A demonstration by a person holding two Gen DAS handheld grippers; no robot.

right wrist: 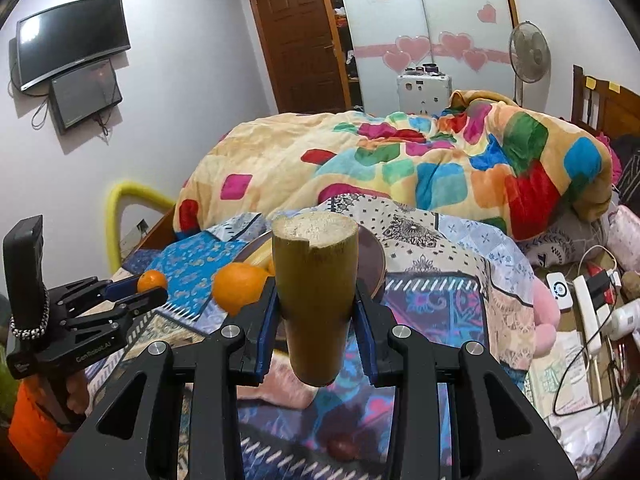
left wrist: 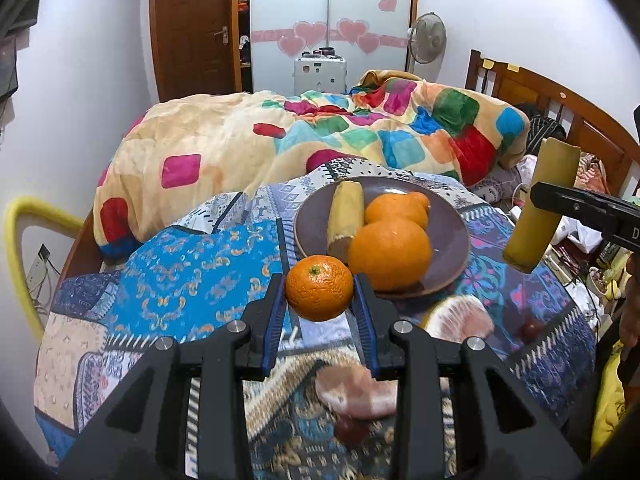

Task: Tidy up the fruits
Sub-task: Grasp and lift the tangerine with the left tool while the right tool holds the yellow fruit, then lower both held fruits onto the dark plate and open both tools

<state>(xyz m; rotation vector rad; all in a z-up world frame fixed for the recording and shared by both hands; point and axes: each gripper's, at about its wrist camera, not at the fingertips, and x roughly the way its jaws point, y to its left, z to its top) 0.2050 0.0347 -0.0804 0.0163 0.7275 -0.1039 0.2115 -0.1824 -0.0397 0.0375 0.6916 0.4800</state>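
Orange-skinned, the small round mandarin (left wrist: 319, 288) is pinched between the jaws of the left gripper (left wrist: 320, 300), just before the brown round plate (left wrist: 452, 236) on the patterned bedspread (left wrist: 188, 268). A yellow-green cut sugarcane piece (right wrist: 315, 300) is clamped upright by the right gripper (right wrist: 316, 312).

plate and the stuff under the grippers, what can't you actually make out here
- Plate, right wrist view: mostly hidden behind the held sugarcane piece; its contents barely show.
- Pale pink fruit pieces, left wrist view: blurred and partly covered by the left gripper; kind unclear.
- Small dark red fruits: blurred and too small to name.
- Mandarin: its underside faces away.
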